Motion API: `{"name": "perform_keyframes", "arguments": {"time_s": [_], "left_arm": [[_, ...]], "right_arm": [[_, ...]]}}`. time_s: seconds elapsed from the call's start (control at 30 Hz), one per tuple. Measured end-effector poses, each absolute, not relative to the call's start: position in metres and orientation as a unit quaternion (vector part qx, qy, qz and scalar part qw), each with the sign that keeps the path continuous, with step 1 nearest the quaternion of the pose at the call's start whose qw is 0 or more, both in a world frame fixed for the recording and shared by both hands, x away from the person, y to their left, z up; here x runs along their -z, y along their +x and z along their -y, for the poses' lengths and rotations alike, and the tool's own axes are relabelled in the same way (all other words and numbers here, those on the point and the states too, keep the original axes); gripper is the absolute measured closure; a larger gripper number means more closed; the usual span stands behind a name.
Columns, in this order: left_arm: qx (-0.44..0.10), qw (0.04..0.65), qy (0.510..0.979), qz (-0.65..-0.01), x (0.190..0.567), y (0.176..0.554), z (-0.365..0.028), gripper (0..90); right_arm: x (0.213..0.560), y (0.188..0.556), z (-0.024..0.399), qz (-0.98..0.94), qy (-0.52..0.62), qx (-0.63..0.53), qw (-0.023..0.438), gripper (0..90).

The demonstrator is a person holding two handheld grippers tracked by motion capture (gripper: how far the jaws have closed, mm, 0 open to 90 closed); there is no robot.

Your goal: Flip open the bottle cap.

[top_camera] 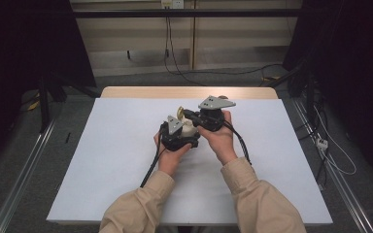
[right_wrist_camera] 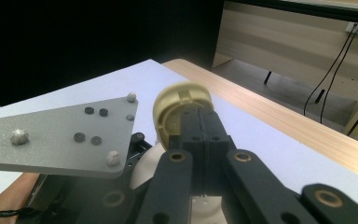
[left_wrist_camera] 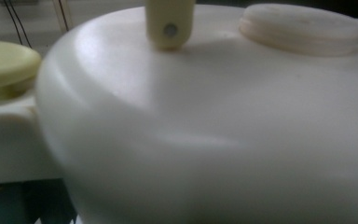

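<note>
A white rounded container (top_camera: 189, 129) sits between my two grippers over the middle of the white sheet. In the left gripper view its body (left_wrist_camera: 214, 140) is pressed up close, with a threaded neck (left_wrist_camera: 303, 28) at the top right. My left gripper (top_camera: 187, 132) is right against it, and its jaws are hidden. A pale yellow cap (top_camera: 180, 112) stands on edge beside the container. My right gripper (right_wrist_camera: 200, 116) has its black jaws pressed together at the near rim of the cap (right_wrist_camera: 179, 100). In the high view the right gripper (top_camera: 188, 115) points left.
The white sheet (top_camera: 107, 160) covers most of the wooden table (top_camera: 141, 92), with bare room on every side of the hands. Grey floor, metal rails (top_camera: 24, 165) and cables (top_camera: 335, 160) flank the table. The left gripper's grey plate (right_wrist_camera: 65, 135) lies close beside the right jaws.
</note>
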State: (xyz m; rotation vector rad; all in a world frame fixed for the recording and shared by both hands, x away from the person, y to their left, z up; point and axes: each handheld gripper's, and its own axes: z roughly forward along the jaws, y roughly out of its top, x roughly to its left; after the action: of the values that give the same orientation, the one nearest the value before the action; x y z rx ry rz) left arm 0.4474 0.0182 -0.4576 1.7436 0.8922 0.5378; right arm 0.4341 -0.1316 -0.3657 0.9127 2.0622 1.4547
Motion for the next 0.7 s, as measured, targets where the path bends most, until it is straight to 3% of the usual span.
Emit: {"name": "perform_keyframes", "arguments": {"time_s": [0.7], "left_arm": [[-0.223,0.528,0.732,-0.369,0.4578,0.4479,-0.0198,4.8]], "right_arm": [[0.3662,0.4323,0.1323,-0.753,0.327,-0.529,0.216,90.0]]}}
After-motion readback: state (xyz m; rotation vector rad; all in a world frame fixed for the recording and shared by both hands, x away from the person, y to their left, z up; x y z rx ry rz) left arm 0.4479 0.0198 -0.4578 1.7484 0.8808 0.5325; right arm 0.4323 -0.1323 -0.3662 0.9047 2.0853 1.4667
